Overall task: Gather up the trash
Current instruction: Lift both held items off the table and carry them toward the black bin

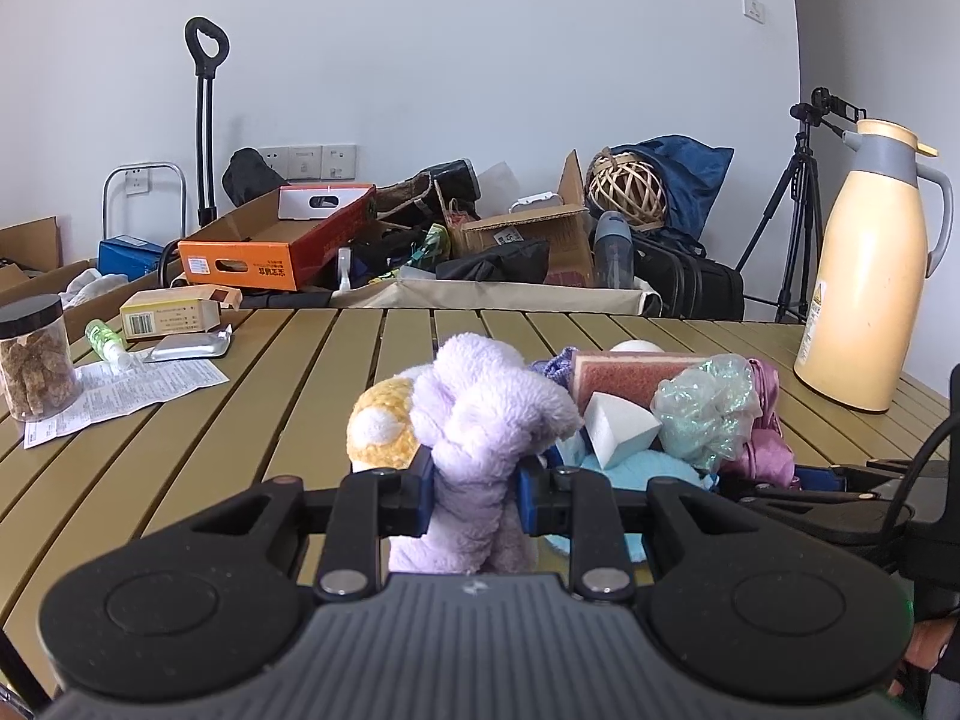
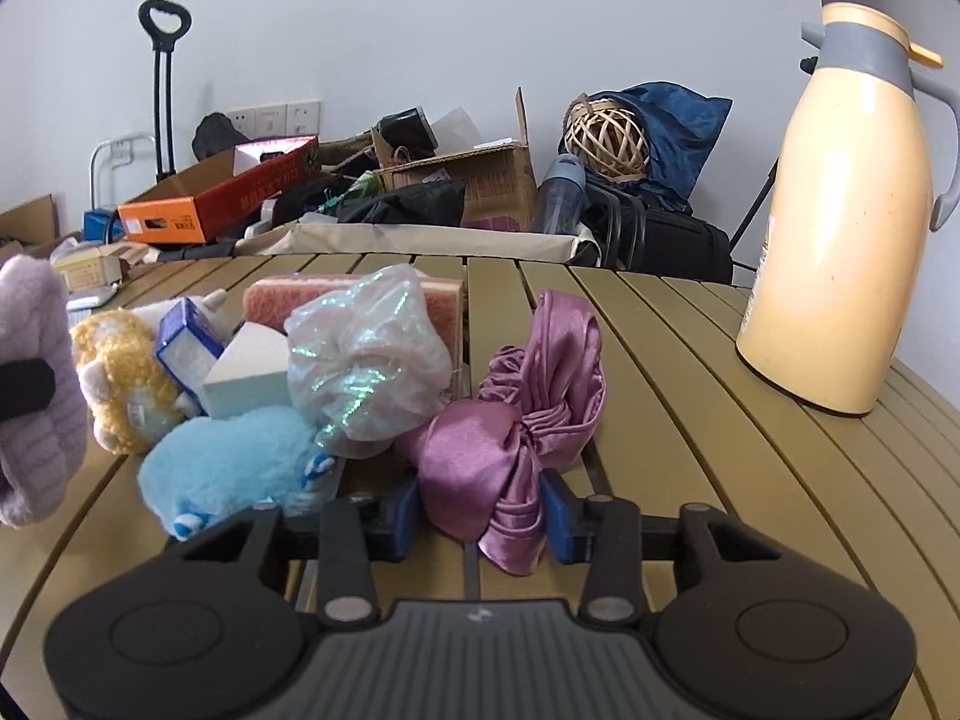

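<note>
1. Two grippers work one heap of soft items on a slatted tan table (image 1: pixel 300 360).
2. Left gripper (image 1: pixel 474 489): blue pads clamped tight on a lilac plush cloth (image 1: pixel 480 414), which bulges above the jaws and hangs below them.
3. Right gripper (image 2: pixel 480 516): blue pads pressed against both sides of a purple satin cloth (image 2: pixel 516 420); the fabric bunches between them, with a tail hanging below. No earlier view to judge motion.
4. Purple satin cloth lies at the right edge of the heap, its upper fold rising behind the knot.
5. Heap, seen from the right wrist: a crumpled iridescent plastic bag (image 2: pixel 366 354) just left of the satin, touching it; a pink sponge (image 2: pixel 354 294) behind the bag; a white foam wedge (image 2: pixel 246 372) to the left; a light blue plush (image 2: pixel 228 468) in front; a yellow plush (image 2: pixel 120 378) further left.
6. Lilac plush cloth also shows at the left edge of the right wrist view, with a dark finger of the left gripper across it.
7. Cream thermos jug (image 2: pixel 840 210) stands upright at the table's right side, well apart from the heap.
8. Far left of the table: a clear jar (image 1: pixel 36 360) with a black lid, a printed leaflet (image 1: pixel 132 390), a foil packet (image 1: pixel 189 348), a small carton (image 1: pixel 171 312).
9. Behind the table: boxes, bags, a woven ball (image 1: pixel 627 189), a tripod (image 1: pixel 798 210).
</note>
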Demonstrator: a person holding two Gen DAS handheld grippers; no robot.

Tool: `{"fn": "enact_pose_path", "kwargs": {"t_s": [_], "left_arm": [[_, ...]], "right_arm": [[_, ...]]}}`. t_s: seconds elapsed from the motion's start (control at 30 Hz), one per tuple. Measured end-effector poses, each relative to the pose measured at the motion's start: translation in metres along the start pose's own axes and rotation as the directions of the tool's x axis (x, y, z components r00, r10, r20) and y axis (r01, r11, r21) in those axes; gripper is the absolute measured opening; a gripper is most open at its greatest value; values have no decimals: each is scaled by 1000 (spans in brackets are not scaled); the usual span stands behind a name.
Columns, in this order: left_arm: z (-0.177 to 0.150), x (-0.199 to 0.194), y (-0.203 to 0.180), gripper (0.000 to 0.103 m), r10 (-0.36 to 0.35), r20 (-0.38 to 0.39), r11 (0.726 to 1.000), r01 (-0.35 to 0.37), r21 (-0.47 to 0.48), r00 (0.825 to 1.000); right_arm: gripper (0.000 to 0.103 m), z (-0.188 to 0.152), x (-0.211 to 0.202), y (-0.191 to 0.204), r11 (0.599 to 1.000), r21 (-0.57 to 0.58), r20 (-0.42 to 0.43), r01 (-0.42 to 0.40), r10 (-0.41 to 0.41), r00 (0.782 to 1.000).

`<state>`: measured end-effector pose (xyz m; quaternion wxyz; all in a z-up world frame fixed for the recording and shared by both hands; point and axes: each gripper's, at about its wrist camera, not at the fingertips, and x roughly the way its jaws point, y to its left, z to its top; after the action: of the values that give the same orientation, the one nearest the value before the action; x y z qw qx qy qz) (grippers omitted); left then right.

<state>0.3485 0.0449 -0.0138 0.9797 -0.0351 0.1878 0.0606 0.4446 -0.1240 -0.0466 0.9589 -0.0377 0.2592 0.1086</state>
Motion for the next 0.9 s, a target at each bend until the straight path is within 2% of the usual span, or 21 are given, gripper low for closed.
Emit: {"fn": "enact_pose_path", "kwargs": {"t_s": [0.13,0.3,0.9], "left_arm": [[1,-1,0,26,0,8,1000,0,2,1000],[2,-3,1,26,-6,13,1000,6,-2,1000],[5,-16,1,26,-20,38,1000,20,-2,999]], "right_arm": [[28,-2,-4,-7,1000,23,18,-15,15,1000],[26,-4,-11,-10,1000,24,51,-17,16,999],[25,-4,-50,-23,1000,9,171,13,-15,985]]}}
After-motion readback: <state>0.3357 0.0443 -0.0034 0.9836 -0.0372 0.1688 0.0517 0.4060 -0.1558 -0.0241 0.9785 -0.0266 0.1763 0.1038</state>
